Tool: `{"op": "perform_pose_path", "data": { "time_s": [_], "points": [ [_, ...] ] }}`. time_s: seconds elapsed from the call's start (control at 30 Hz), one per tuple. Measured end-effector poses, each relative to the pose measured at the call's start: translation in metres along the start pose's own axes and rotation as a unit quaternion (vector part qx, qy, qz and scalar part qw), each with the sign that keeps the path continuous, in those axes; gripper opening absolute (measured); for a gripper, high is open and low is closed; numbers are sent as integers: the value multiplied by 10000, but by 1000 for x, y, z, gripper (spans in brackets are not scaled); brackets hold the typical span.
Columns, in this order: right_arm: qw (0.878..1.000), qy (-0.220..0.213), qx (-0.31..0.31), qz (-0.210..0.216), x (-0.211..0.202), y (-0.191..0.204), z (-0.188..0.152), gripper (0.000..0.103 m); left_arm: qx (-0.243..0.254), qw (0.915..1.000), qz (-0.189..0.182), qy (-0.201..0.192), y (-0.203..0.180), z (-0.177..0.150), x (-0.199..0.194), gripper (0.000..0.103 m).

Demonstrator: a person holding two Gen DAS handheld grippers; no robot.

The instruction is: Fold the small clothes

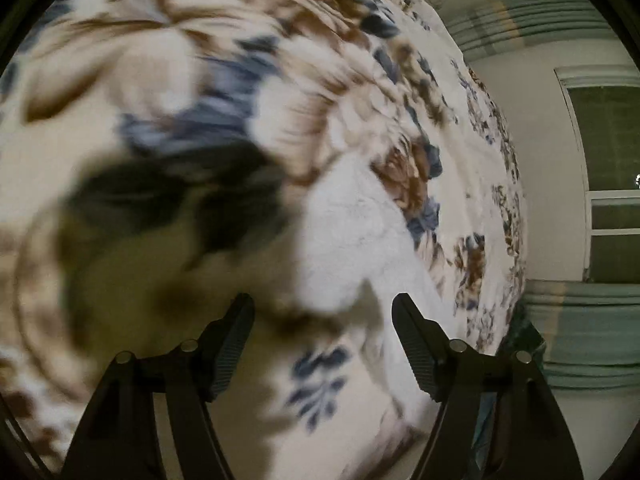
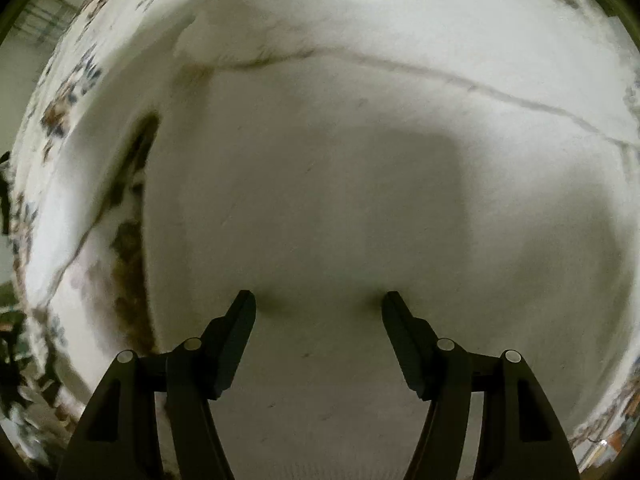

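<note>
A white fleecy garment (image 2: 340, 168) lies spread on a floral bedspread (image 1: 200, 60). In the right wrist view it fills almost the whole frame, with a seam line running across its upper part and a folded edge at the left. My right gripper (image 2: 319, 304) is open, its fingertips pressing down on the white fabric with nothing between them. In the left wrist view a corner of the white garment (image 1: 352, 240) reaches toward my left gripper (image 1: 323, 308), which is open just above the bedspread and holds nothing. The left view is blurred by motion.
The bedspread's far edge (image 1: 516, 208) drops off toward a pale wall (image 1: 532, 120) with a dark window (image 1: 612, 136) and teal striped curtains (image 1: 588, 332). The bedspread's floral pattern borders the garment at the left of the right wrist view (image 2: 60, 112).
</note>
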State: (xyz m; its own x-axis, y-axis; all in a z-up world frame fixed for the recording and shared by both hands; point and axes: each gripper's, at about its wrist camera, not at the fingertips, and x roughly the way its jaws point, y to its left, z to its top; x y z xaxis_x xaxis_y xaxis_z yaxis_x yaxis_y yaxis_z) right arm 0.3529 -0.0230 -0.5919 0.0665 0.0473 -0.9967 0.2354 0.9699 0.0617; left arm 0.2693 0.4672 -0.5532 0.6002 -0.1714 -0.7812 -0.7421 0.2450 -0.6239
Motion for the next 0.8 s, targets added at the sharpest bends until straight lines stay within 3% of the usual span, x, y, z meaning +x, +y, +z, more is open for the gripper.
{"op": "perform_pose_path", "data": {
  "time_s": [0.07, 0.1, 0.13, 0.17, 0.2, 0.33, 0.4, 0.43, 0.53, 0.67, 0.8],
  "points": [
    [9942, -454, -193, -957, -10, -3, 5, 71, 207, 9982, 505, -228, -20, 4, 15, 67],
    [9905, -636, -253, -1192, -13, -3, 6, 74, 369, 9961, 709, -385, -30, 6, 20, 67],
    [9870, -816, -292, -1356, -16, -6, 7, 76, 537, 9927, 919, -567, -39, 7, 23, 60],
    [9844, -927, -285, -1466, -17, -11, 8, 76, 740, 9883, 1096, -762, -49, 9, 24, 26],
    [9837, -956, -253, -1502, -15, -12, 8, 76, 919, 9840, 1259, -860, -56, 12, 27, 7],
    [9851, -849, -5, -1499, -8, -19, 23, 76, 1193, 9763, 1321, -1234, -84, 32, 12, 8],
    [9836, -903, 71, -1559, -20, -24, 35, 84, 1358, 9728, 1267, -1382, -100, 39, 1, 8],
    [9818, -997, 74, -1613, -21, -26, 39, 97, 1465, 9714, 1208, -1427, -111, 40, -5, 8],
    [9810, -1149, 80, -1561, -27, -33, 45, 100, 1809, 9653, 1053, -1562, -142, 36, -21, 8],
    [9870, -1214, 374, -981, -37, -52, 65, 100, 2504, 9496, 802, -1707, -207, 5, -38, 8],
    [9871, -1396, 690, -370, -54, -80, 83, 100, 3357, 9270, 466, -1606, -280, -53, -39, 8]
  ]
}}
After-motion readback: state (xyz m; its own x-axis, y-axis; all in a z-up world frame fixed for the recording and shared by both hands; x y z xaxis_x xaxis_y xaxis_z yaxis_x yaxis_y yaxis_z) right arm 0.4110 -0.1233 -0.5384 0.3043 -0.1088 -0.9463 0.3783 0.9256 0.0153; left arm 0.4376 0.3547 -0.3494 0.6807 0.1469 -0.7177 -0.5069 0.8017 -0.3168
